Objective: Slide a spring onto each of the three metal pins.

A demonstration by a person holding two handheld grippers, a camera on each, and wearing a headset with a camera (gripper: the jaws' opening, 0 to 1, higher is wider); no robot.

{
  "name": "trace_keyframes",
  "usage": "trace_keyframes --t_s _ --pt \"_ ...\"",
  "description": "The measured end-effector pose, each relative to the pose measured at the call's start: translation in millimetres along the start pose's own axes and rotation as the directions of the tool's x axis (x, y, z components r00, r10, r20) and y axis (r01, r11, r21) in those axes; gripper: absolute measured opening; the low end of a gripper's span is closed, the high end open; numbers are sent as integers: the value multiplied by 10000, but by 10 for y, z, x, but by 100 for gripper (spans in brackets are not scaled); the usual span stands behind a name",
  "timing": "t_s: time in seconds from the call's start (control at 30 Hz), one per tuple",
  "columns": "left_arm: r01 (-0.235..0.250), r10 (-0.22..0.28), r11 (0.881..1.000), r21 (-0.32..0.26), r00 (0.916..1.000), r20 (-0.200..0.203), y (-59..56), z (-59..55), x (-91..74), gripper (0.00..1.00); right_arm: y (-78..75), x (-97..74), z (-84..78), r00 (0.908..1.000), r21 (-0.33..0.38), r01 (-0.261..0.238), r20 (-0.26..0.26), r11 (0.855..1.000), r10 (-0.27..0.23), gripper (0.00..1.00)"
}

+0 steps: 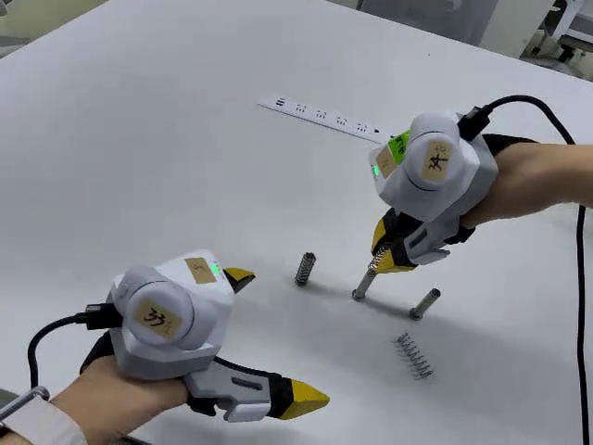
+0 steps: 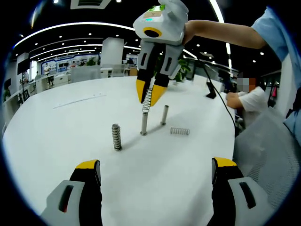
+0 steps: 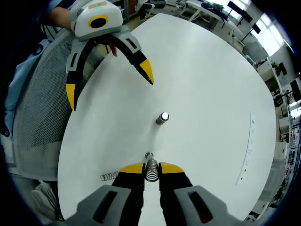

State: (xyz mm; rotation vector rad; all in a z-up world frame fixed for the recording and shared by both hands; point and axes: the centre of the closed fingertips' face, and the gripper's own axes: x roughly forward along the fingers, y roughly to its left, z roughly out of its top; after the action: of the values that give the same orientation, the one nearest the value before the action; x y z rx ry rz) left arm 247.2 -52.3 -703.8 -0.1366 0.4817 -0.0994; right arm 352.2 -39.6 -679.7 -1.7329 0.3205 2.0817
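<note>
on the white table (image 1: 139, 139) lie a spring (image 1: 414, 355) and power strip (image 1: 320, 117).

White power strip (image 1: 320, 116) lies flat near the table's (image 1: 139, 148) far edge; grey mesh chair (image 3: 40, 108) sits at the near edge.

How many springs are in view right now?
3: a fitted spring leftmost, a held spring in the right gripper over the middle pin, a loose spring on the table.

Open tabletop (image 1: 139, 111) surrounds three upright pins (image 1: 424, 304) and a loose spring (image 1: 414, 355).
</note>
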Motion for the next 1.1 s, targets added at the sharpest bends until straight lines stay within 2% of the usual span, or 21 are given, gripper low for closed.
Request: trace_keyframes --t_s 0.53,1.1 --pt "113 -113 9999 -29 9999 -113 -8 -33 11 100 13 41 -10 9998 -59 -122 -149 9999 121 12" --pt "243 -244 9997 -75 9995 -200 -23 -69 13 100 17 235 -42 9990 -160 -275 -354 9995 269 13"
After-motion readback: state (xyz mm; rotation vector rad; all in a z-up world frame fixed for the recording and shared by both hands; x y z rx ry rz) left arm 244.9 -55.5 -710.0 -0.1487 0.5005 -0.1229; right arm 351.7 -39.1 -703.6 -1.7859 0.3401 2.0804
